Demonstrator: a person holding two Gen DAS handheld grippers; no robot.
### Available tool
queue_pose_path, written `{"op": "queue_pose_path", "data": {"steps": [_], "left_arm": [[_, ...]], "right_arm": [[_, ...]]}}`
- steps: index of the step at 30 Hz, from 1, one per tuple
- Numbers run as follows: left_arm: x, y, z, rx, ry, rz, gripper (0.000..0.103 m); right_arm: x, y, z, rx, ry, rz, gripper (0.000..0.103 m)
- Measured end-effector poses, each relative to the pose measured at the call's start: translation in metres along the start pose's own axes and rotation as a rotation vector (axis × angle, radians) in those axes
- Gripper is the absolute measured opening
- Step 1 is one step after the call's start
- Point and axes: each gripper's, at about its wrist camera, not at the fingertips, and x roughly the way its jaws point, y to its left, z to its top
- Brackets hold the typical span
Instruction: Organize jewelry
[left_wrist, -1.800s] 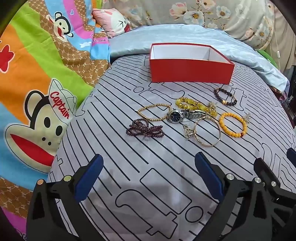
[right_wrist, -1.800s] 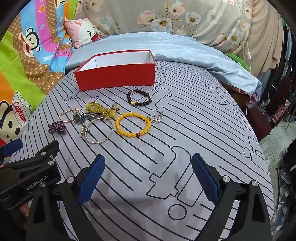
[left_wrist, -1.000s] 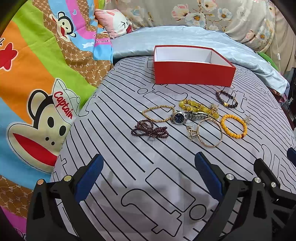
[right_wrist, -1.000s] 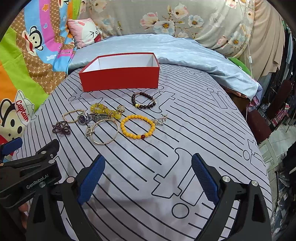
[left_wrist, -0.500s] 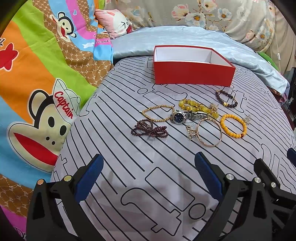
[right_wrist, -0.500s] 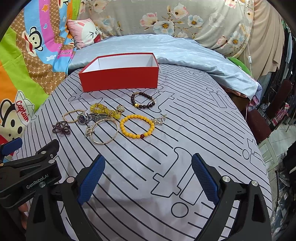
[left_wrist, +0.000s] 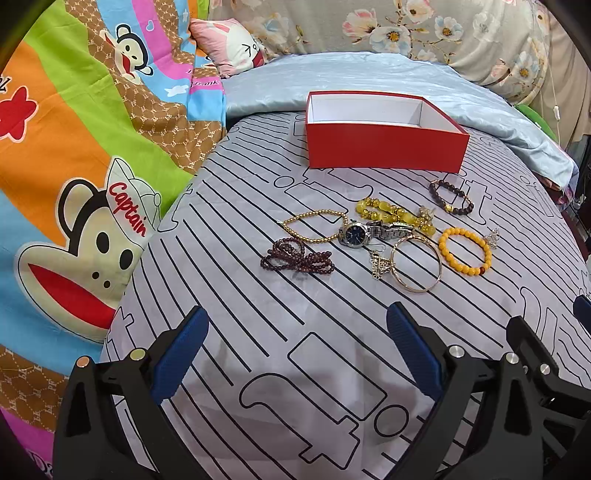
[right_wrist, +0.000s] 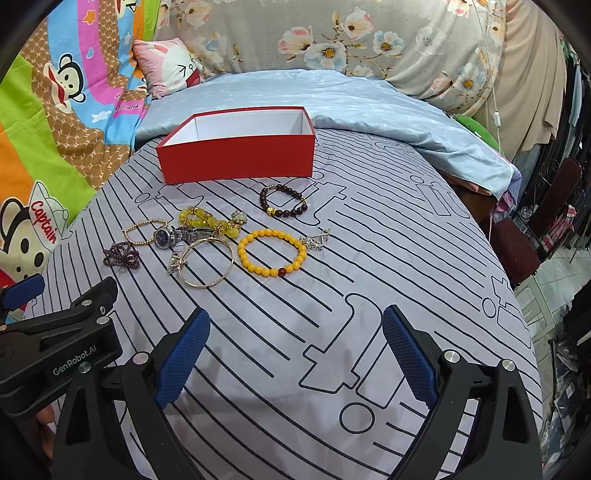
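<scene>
A: Both tools hang empty with fingers spread wide: the left tool (left_wrist: 297, 349) and the right tool (right_wrist: 295, 349) sit above bare bedsheet (right_wrist: 369, 280). The jewelry lies loose at about twelve o'clock, short of the red box (right_wrist: 236, 162).

B: Risks?

A: The watch (left_wrist: 356, 232), yellow crystal bracelet (left_wrist: 395, 214) and gold bangle (left_wrist: 415, 264) touch or overlap. I'd judge that gripping one could drag its neighbours. The soft sheet may also bunch between the fingers.

B: Do the views differ?

A: The left view shows the dark red bead strand (left_wrist: 295, 256) clearly, at eleven o'clock. The right view shows the orange bead bracelet (right_wrist: 271, 253) lying apart, plus a chair (right_wrist: 524, 247) at three o'clock beyond the bed's edge.
</scene>
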Motion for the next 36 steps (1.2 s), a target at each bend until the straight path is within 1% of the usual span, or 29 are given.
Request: {"op": "queue_pose_path", "data": {"steps": [36], "left_arm": [[0.0037, 0.0002, -0.0008, -0.005, 0.01, 0.006, 0.094]], "right_arm": [[0.0004, -0.0004, -0.001, -0.003, 0.002, -0.003, 0.092]]}}
